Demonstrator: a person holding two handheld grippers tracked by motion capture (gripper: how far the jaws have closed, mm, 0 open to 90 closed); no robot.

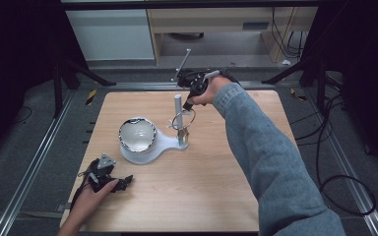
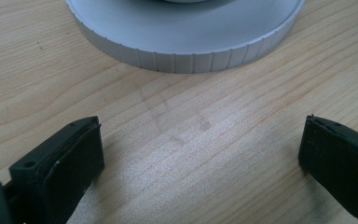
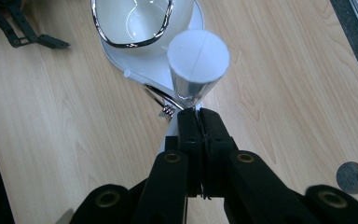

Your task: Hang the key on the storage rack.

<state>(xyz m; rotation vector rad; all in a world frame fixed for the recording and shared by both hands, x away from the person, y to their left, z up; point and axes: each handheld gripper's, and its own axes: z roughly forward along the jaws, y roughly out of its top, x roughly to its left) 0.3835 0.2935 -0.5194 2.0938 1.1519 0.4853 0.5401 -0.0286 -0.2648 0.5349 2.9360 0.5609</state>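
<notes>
A pale wooden table [image 1: 216, 196] fills the scene. The right gripper [image 3: 198, 116] has its jaws pinched on a thin wire ring [image 1: 183, 119], just beside the white post [image 3: 198, 58] of the stand [image 1: 170, 142]; the bowl [image 1: 137, 133] sits beyond. The step looks like hanging or lifting the ring, and the next move needs it guided over the post. The left gripper [image 2: 200, 144] rests wide and empty before the stand.

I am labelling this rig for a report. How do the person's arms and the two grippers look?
The right arm wears a blue-grey denim-like sleeve; no sleeve shows at the left wrist. The left gripper is black, with a grey three-cornered plate and a dark cable. The right gripper is black too. Its fingers are flat, with round bolt holes lower down.
</notes>
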